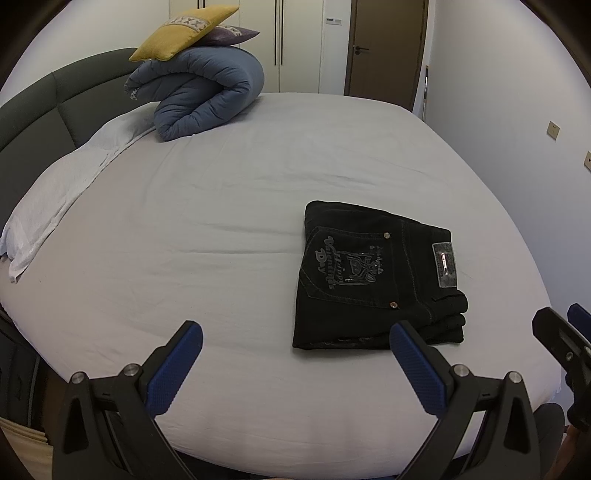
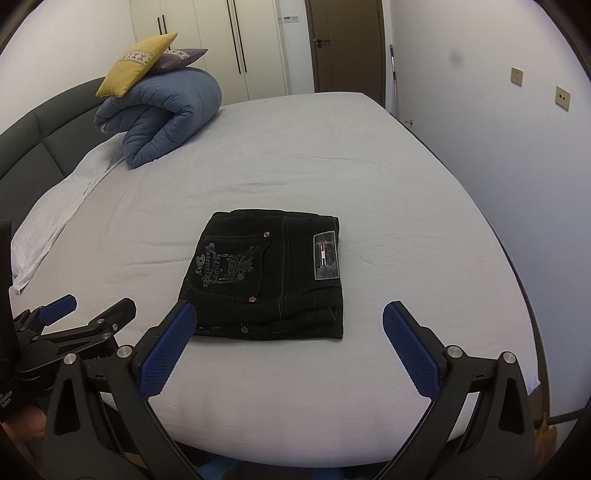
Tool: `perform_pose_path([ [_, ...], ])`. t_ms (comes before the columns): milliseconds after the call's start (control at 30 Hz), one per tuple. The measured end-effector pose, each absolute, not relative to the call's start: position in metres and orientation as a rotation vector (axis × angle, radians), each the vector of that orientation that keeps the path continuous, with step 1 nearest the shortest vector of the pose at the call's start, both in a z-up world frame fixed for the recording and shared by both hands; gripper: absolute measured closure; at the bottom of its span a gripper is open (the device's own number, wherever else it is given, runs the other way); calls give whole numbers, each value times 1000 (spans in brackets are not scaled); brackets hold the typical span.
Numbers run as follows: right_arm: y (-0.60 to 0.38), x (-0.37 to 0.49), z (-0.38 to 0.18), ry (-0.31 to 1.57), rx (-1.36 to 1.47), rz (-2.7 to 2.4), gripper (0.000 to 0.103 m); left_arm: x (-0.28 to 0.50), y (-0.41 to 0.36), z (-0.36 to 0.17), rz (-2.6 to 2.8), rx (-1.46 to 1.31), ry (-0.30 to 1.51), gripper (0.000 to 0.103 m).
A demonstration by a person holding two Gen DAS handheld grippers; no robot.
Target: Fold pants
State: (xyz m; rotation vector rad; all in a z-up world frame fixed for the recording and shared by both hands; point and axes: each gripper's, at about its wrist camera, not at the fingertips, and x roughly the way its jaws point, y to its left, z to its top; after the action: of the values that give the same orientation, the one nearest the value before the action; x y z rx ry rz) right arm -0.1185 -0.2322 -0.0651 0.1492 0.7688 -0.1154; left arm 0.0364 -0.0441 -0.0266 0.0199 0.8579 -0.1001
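Pants (image 2: 266, 277) lie in a compact folded stack on the bed (image 2: 332, 406), back pocket up. Left gripper (image 1: 295, 345) and right gripper (image 2: 290, 326) hover near, fingers spread wide, holding nothing. Folding looks finished; at most, square the edges.

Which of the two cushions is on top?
The yellow cushion is on top; the purple cushion lies under it, both resting on the rolled blue duvet.

Home bedroom, bed (image 1: 221, 229), rolled duvet (image 1: 207, 96), wardrobe doors (image 2: 221, 40)
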Motion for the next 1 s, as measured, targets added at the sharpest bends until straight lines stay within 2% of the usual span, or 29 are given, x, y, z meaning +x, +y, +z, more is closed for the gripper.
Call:
perform_pose_path([
  [1000, -243, -122, -65, 767, 174, -131, 0, 33, -57, -24, -112, 38, 861, 0],
])
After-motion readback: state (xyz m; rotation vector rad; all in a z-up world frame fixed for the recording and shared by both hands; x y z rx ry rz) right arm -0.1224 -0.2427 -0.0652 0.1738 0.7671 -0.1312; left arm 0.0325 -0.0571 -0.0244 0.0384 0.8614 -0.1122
